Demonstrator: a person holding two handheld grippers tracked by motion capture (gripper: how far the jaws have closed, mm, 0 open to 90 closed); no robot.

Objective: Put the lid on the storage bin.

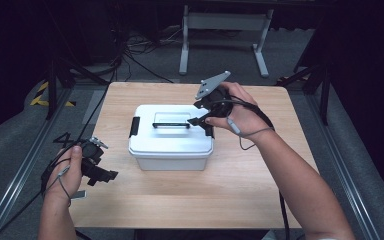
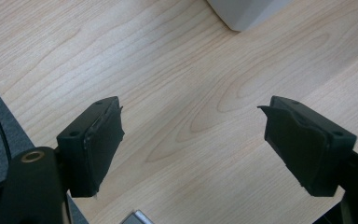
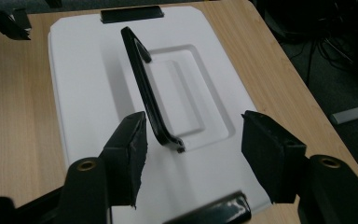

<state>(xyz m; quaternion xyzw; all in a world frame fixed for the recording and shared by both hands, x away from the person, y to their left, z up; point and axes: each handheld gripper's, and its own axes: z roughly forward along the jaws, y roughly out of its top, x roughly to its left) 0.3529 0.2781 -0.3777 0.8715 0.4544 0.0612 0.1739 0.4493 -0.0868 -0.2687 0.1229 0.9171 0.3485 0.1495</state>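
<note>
Centrally, white lidded box (image 1: 171, 136), raised black handle (image 3: 145, 88), right claw (image 3: 193, 149) spread above, left claw (image 2: 191, 140) spread.

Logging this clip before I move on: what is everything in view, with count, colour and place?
Storage box: one, white, lid on, centre of table.
Carry handle: one, black, along the lid's middle.
Latches: two, black, one at each short end of the lid.
Table: one, light wood.
Frame: one, grey metal, on the floor beyond the table.
Left gripper: black, open, over the table's left edge.
Right gripper: black, open, above the lid's right end.
</note>
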